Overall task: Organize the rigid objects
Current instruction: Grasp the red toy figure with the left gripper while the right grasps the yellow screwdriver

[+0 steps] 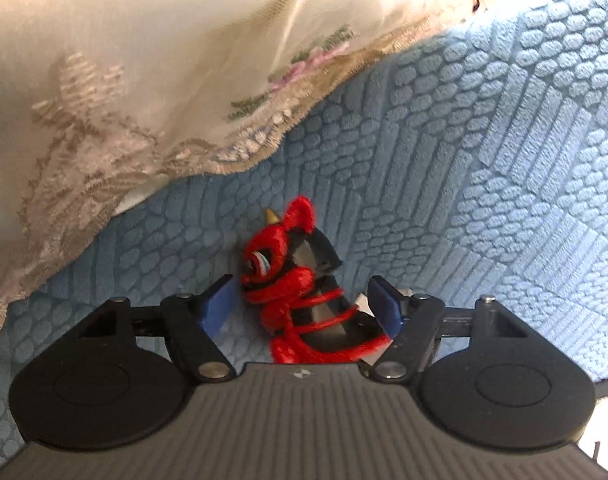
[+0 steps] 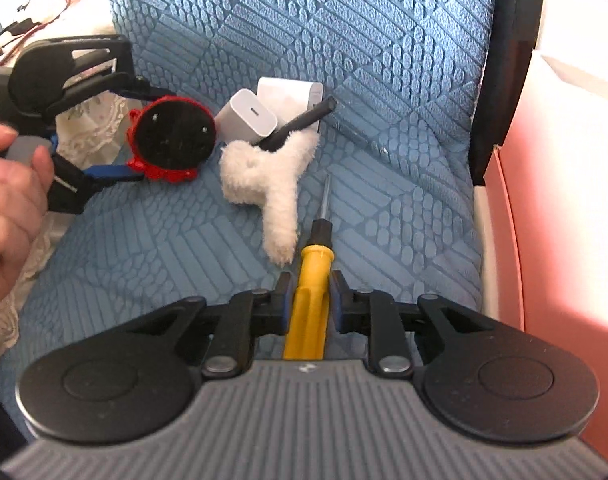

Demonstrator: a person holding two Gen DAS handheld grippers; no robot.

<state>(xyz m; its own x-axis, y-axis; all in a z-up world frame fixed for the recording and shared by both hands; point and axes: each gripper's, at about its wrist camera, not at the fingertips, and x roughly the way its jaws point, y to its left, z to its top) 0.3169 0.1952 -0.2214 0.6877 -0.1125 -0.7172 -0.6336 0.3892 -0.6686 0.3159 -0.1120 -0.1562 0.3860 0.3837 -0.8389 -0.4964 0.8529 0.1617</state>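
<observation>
A red fuzzy toy with a flat round black base lies on the blue textured cushion. My left gripper has its blue pads on either side of the toy. In the right wrist view the toy shows its black base, and the left gripper has one finger against the top of the rim and one against the bottom. My right gripper is shut on the yellow handle of a screwdriver, whose metal shaft points forward just above the cushion.
A white fluffy piece, a black stick and two white chargers lie together mid-cushion. Cream lace cloth covers the left. A dark armrest and a pink panel bound the right. A person's hand holds the left gripper.
</observation>
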